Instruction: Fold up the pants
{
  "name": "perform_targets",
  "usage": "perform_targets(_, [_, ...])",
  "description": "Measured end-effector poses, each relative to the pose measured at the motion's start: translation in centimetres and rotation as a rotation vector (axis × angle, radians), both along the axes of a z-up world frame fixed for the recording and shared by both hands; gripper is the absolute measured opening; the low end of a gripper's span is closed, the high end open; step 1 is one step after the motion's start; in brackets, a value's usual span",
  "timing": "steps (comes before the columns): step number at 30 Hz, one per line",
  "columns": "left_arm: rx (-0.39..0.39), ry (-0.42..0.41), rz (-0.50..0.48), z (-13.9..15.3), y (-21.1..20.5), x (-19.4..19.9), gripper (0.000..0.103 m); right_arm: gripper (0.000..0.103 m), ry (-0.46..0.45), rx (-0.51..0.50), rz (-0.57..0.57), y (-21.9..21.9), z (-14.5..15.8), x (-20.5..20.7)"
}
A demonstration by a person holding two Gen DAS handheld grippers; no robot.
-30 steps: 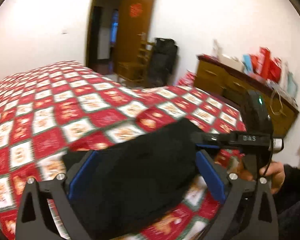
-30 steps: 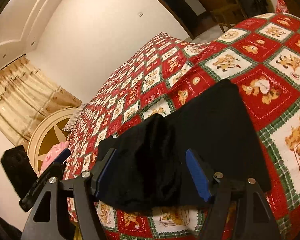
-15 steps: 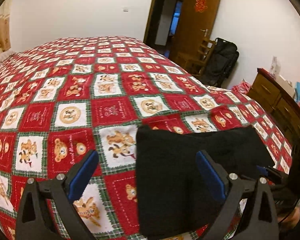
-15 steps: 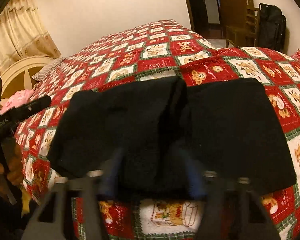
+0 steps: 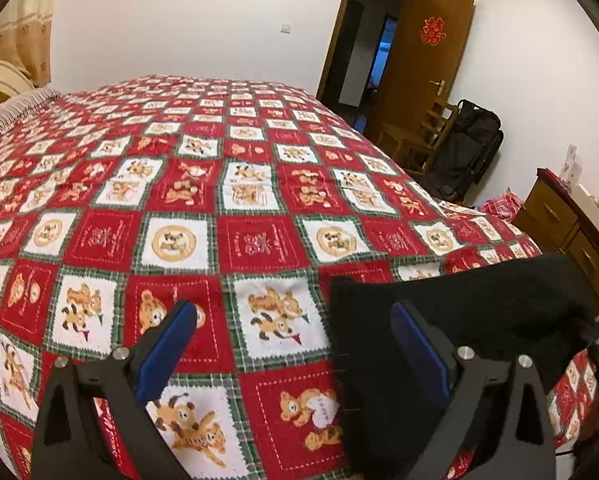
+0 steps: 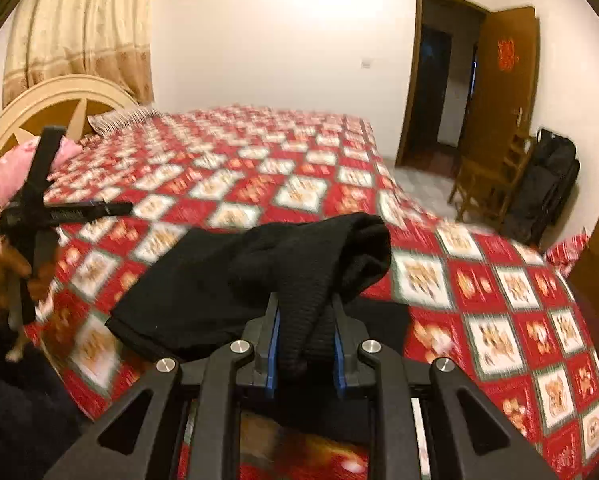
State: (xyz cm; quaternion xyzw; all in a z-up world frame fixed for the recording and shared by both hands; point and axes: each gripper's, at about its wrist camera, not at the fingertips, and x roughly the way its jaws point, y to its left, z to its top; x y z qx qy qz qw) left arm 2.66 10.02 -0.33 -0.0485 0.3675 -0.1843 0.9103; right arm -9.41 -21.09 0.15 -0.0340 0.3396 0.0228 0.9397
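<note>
Closing on a bunched ridge of the black knitted pants [image 6: 283, 264], the right tongs [image 6: 305, 344] have narrowed from a wide gape a second ago to a pinch, their blue pads pressed against the cloth on both sides, and the pinched fold now rises clear of the bed while the rest of the garment hangs and drapes back onto the red, white and green checked bedspread with bear pictures [image 6: 499, 292]. The left tongs [image 5: 295, 348] stand wide apart with nothing between them; a second ago black cloth filled that gap, and now the pants lie to the right of them, the right-hand blue pad overlapping the garment's edge in the left wrist view, though whether it touches I cannot tell. The left tongs also show in the right wrist view, held in a hand [image 6: 3, 268] to the left of the pants, clear of them. I judge that the left side has let go and the right has taken a fresh hold, so the next fold is probably being lifted over. Relative to the pants, the pale round-topped headboard [image 6: 59, 100] lies far off to the left and the brown wooden door [image 6: 503, 80] far off to the right.
</note>
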Motion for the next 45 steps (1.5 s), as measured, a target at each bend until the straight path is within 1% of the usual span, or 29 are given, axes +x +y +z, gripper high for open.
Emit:
perform_targets(2, [0.014, 0.005, -0.009, -0.3, -0.7, 0.2, 0.100, 0.022, 0.053, 0.044, -0.032, -1.9, -2.2, 0.2])
perform_targets(4, [0.028, 0.014, -0.025, -0.9, -1.8, 0.4, 0.100, 0.022, 0.113, 0.015, -0.059, -2.8, -4.9, 0.5])
perform_targets(5, [0.039, 0.015, -0.032, -1.1, -2.3, 0.4, 0.100, 0.023, 0.105, 0.015, -0.056, -3.0, -5.6, 0.3])
perform_targets(6, [0.053, 0.014, -0.037, -1.3, -2.8, 0.4, 0.100, 0.024, 0.067, 0.038, -0.051, -3.5, -5.6, -0.2])
perform_targets(8, [0.088, 0.018, -0.050, -2.0, -4.2, 0.3, 0.100, 0.032, 0.060, 0.078, -0.078, -4.2, -5.6, -0.3])
perform_targets(10, [0.099, 0.029, -0.065, -2.6, -5.4, 0.1, 0.100, 0.047, 0.060, 0.101, -0.103, -4.9, -5.7, -0.5])
perform_targets(12, [0.128, 0.034, -0.089, -3.5, -6.9, -0.1, 0.100, 0.053, 0.079, 0.113, -0.128, -5.4, -5.5, -1.2])
perform_targets(13, [0.164, 0.037, -0.090, -4.0, -7.5, -0.2, 0.100, 0.053, 0.082, 0.117, -0.135, -5.5, -5.2, -1.6])
perform_targets(15, [0.200, 0.045, -0.104, -4.7, -8.0, -0.5, 0.100, 0.053, 0.068, 0.104, -0.154, -5.6, -4.4, -2.5])
perform_targets(18, [0.186, 0.066, -0.115, -4.8, -7.5, -0.6, 0.100, 0.052, -0.011, 0.036, -0.182, -4.8, -2.3, -3.1])
perform_targets(20, [0.178, 0.068, -0.105, -4.4, -7.1, -0.7, 0.100, 0.052, -0.060, 0.040, -0.171, -4.3, -0.9, -2.4])
perform_targets(21, [0.173, 0.061, -0.099, -3.9, -7.1, -0.7, 0.100, 0.051, -0.082, 0.063, -0.149, -4.1, -0.2, -1.5])
perform_targets(22, [0.163, 0.047, -0.100, -3.4, -7.2, -0.7, 0.100, 0.044, -0.084, 0.070, -0.137, -3.9, 0.0, -0.9])
perform_targets(23, [0.157, 0.035, -0.102, -3.0, -7.4, -0.7, 0.100, 0.038, -0.075, 0.068, -0.122, -3.7, 0.1, 0.2])
perform_targets(24, [0.152, 0.018, -0.102, -2.5, -7.7, -0.7, 0.100, 0.029, -0.051, 0.055, -0.098, -3.3, -0.3, 1.8])
perform_targets(26, [0.141, 0.003, -0.100, -2.0, -8.5, -0.8, 0.100, 0.027, -0.007, 0.048, -0.087, -3.1, -1.5, 3.8])
perform_targets(27, [0.133, 0.006, -0.107, -2.1, -8.9, -0.9, 0.099, 0.027, 0.029, 0.055, -0.095, -3.3, -2.6, 4.9])
perform_targets(29, [0.131, 0.026, -0.149, -2.7, -10.2, -1.8, 0.099, 0.026, 0.093, 0.029, -0.137, -4.0, -4.8, 6.8])
perform_targets(30, [0.156, 0.028, -0.178, -3.2, -10.9, -2.3, 0.099, 0.026, 0.114, 0.019, -0.157, -4.4, -5.7, 7.5])
perform_targets(31, [0.213, 0.018, -0.204, -4.0, -11.8, -3.0, 0.099, 0.026, 0.107, 0.044, -0.156, -4.8, -5.8, 7.7])
perform_targets(33, [0.291, -0.001, -0.204, -5.2, -12.6, -3.8, 0.099, 0.026, 0.098, 0.090, -0.176, -5.7, -5.6, 8.1])
perform_targets(34, [0.301, 0.001, -0.204, -5.7, -12.7, -3.9, 0.099, 0.026, 0.098, 0.101, -0.176, -5.9, -5.7, 8.3])
perform_targets(36, [0.274, 0.012, -0.187, -5.8, -12.4, -3.7, 0.100, 0.026, 0.086, 0.101, -0.175, -5.9, -5.4, 8.0])
perform_targets(40, [0.273, 0.050, -0.179, -5.5, -12.3, -3.2, 0.102, 0.027, -0.006, 0.139, -0.154, -4.9, -3.3, 5.4])
perform_targets(41, [0.272, 0.055, -0.177, -5.4, -12.3, -3.2, 0.102, 0.028, -0.019, 0.129, -0.150, -4.4, -2.7, 4.4])
perform_targets(43, [0.276, 0.059, -0.175, -5.5, -12.5, -3.3, 0.102, 0.028, -0.029, 0.094, -0.148, -3.5, -2.1, 3.0])
perform_targets(45, [0.284, 0.061, -0.174, -5.5, -12.8, -3.3, 0.102, 0.028, -0.014, 0.083, -0.153, -3.1, -2.0, 1.8])
